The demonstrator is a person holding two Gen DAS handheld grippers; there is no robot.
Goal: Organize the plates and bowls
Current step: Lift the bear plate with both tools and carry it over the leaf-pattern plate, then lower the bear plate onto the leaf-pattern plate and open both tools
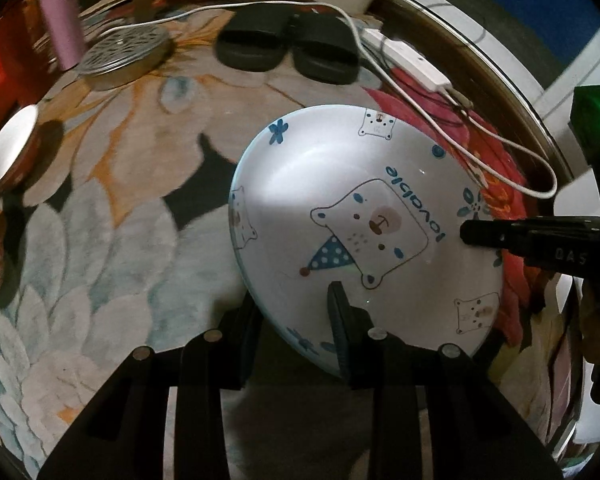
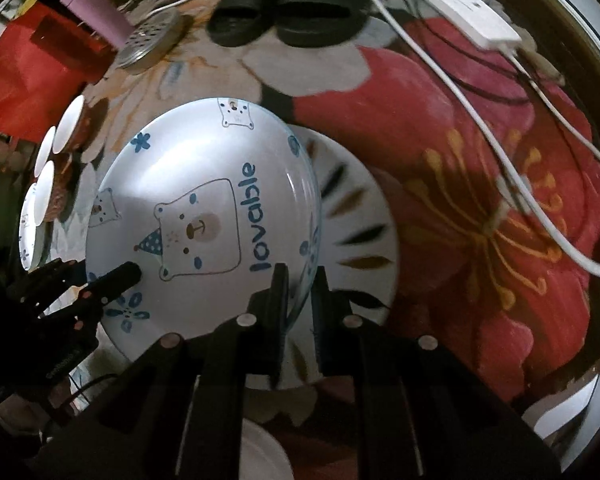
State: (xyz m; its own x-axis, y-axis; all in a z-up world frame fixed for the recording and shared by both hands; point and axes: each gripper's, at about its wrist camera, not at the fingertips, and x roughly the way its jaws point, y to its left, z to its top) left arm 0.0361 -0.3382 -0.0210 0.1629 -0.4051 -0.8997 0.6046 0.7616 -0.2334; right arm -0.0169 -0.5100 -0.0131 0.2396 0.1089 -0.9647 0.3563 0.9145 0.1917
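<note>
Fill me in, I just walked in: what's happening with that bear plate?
A person holds the bear plate with two handheld grippers. The left gripper and the right gripper each clamp its rim on opposite sides. It sits partly over a leaf-patterned plate on the floral rug.

- Home, lived-in room; work happens on the floor, on a big floral rug with red, grey and orange blooms.
- Pair of black slippers at the far edge of the rug.
- White power strip with white cable trailing over the rug, far right.
- Round perforated metal lid or tray far left, pink cylinder cup beside it.
- Household crockery on the rug: bear-print plate, leaf-pattern plate, small bowls lined up on the left.
- Dim indoor light, clutter around the edges.
</note>
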